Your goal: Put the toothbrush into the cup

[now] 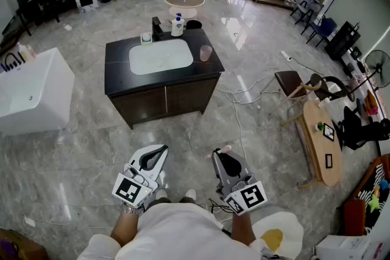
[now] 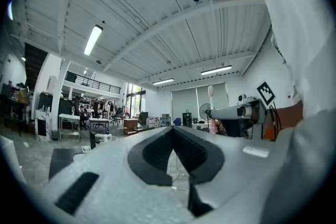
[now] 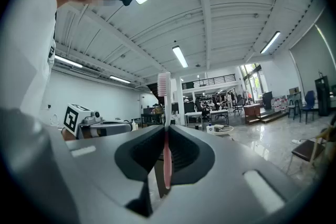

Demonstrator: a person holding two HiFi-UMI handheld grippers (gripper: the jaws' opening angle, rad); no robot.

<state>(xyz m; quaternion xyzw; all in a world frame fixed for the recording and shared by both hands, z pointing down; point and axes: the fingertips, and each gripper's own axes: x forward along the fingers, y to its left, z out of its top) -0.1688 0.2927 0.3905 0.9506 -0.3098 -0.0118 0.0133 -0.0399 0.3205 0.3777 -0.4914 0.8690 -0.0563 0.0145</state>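
The pink cup (image 1: 206, 53) stands on the right end of the black vanity counter (image 1: 119, 56), beside a white sink (image 1: 160, 56), far ahead of both grippers. My right gripper (image 1: 217, 154) (image 3: 166, 131) is shut on the pink toothbrush (image 3: 166, 128), which stands upright with its white head above the jaws; its tip (image 1: 226, 148) shows in the head view. My left gripper (image 1: 163, 148) (image 2: 173, 132) is held level beside it, jaws shut with nothing between them. Both point toward the vanity from close to my body.
A soap bottle (image 1: 177, 25) and a black tap (image 1: 157, 27) stand at the counter's back. A white bathtub (image 1: 30, 91) is at the left. A chair (image 1: 291, 82), a wooden table (image 1: 322, 146) and floor cables (image 1: 244, 94) lie to the right.
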